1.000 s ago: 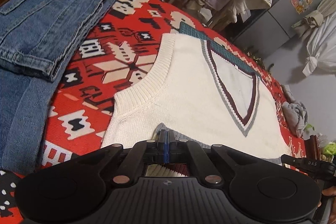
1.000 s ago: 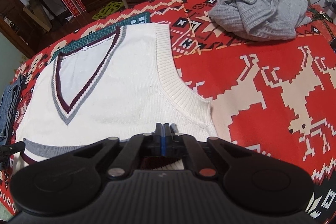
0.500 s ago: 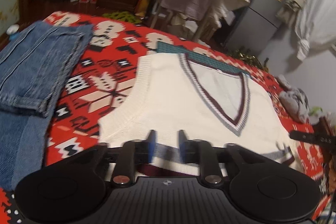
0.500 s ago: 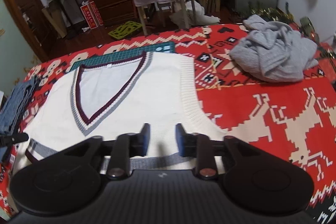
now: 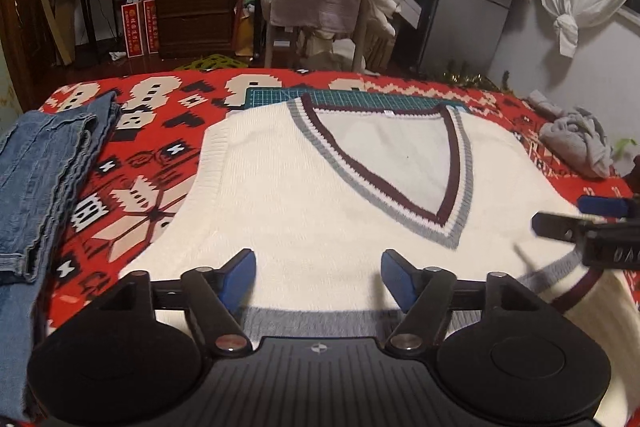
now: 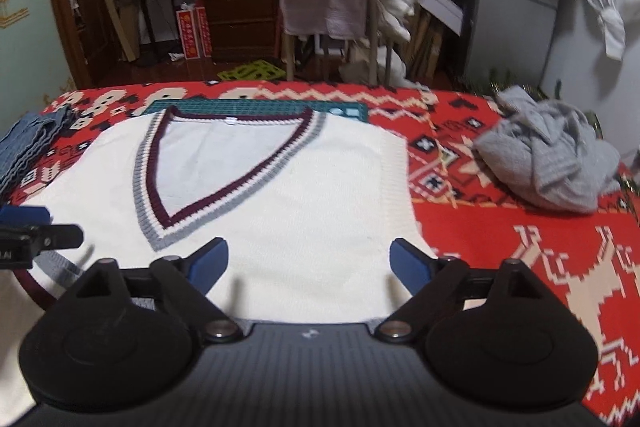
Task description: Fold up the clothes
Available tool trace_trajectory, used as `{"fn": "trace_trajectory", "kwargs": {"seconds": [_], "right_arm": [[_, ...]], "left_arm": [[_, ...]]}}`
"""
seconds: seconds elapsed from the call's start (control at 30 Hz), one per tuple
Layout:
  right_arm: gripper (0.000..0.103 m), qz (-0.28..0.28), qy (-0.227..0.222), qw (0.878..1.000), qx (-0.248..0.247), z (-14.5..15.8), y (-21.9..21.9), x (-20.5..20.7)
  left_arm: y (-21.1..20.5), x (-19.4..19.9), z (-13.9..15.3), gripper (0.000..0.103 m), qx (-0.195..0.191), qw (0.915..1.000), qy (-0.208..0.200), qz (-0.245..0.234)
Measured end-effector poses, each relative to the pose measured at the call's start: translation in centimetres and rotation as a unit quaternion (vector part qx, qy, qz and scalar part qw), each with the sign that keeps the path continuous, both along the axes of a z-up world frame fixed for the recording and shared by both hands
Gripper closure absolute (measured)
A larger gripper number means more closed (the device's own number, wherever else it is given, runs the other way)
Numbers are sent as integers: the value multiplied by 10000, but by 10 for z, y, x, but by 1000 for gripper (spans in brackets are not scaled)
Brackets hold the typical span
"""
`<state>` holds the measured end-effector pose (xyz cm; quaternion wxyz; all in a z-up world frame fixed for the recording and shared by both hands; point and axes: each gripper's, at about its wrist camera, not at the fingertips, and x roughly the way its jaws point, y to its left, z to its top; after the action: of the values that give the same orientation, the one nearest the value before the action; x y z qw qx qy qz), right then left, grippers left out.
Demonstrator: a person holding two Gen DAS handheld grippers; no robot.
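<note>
While both jaws are standing spread, gripping nothing, left gripper (image 5: 318, 277) and right gripper (image 6: 308, 263) are hovering over cream vest (image 5: 320, 195); next: side fold, likely.

One cream vest (image 5: 304, 195), one folded pair of jeans (image 5: 44, 163), one crumpled grey garment (image 6: 548, 163), two grippers.
</note>
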<state>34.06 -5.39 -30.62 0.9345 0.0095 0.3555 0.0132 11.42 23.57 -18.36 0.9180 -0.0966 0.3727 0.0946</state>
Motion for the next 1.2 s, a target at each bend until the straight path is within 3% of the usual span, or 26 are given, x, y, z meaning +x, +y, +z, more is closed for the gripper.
{"fn": "trace_trajectory", "kwargs": {"seconds": [0.1,0.23,0.27,0.4,0.5,1.2], "right_arm": [[11,80,-51,10000,-28,-9,7,2],[6,102,95,9998,-115,-24,11,8],[1,79,90,9998,-135,-26,11,8],[0,0,57,9999,-83,-32,9,7],[0,-20,4,10000,-68,-34,9,5],[0,-38,-6,9999,-93,-35,10,6]], "left_arm": [[-1,3,-6,34,-28,10000,-25,-33],[-9,3,-11,31,309,9992,-158,-184],[-11,4,-12,27,372,9989,-174,-224],[-24,2,-20,12,792,9956,-219,-441],[-23,1,-24,0,792,9960,-255,-326],[-22,0,-25,0,789,9962,-262,-276]]}}
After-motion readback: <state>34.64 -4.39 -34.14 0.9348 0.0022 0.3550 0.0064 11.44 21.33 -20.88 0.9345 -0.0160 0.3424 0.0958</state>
